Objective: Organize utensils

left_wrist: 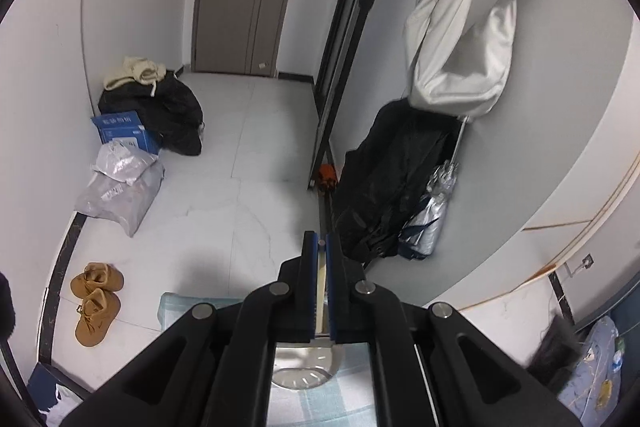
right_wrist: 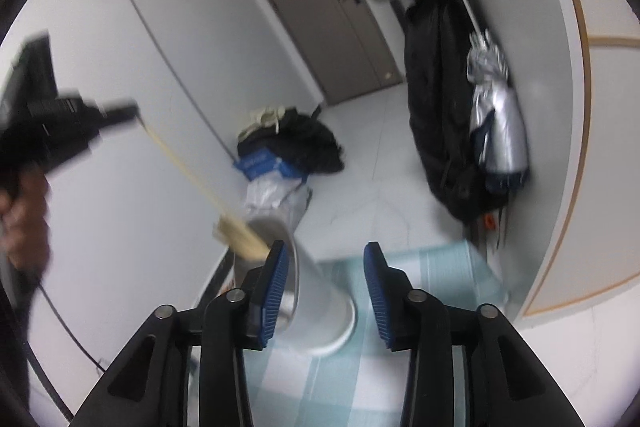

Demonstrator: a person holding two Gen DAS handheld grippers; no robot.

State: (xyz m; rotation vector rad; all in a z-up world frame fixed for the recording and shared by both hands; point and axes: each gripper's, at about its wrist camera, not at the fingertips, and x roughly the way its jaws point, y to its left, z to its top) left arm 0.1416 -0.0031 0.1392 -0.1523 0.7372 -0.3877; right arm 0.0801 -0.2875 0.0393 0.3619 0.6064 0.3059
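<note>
Left claw (right_wrist: 136, 113) is clamped on a wooden utensil (right_wrist: 192, 179), its head over the tilted cup (right_wrist: 316, 291); right claw (right_wrist: 326, 287) stands apart, empty. Next, judged: lower it in.

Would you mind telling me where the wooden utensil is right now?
In the right wrist view, the wooden utensil hangs at left, clamped in the left gripper, its lower end over the metal container by the right gripper's left finger.

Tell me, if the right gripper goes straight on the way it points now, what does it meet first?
Probably the white holder, tilted just ahead of the open right gripper; its left pad already overlaps the rim, though depth is unclear.
</note>
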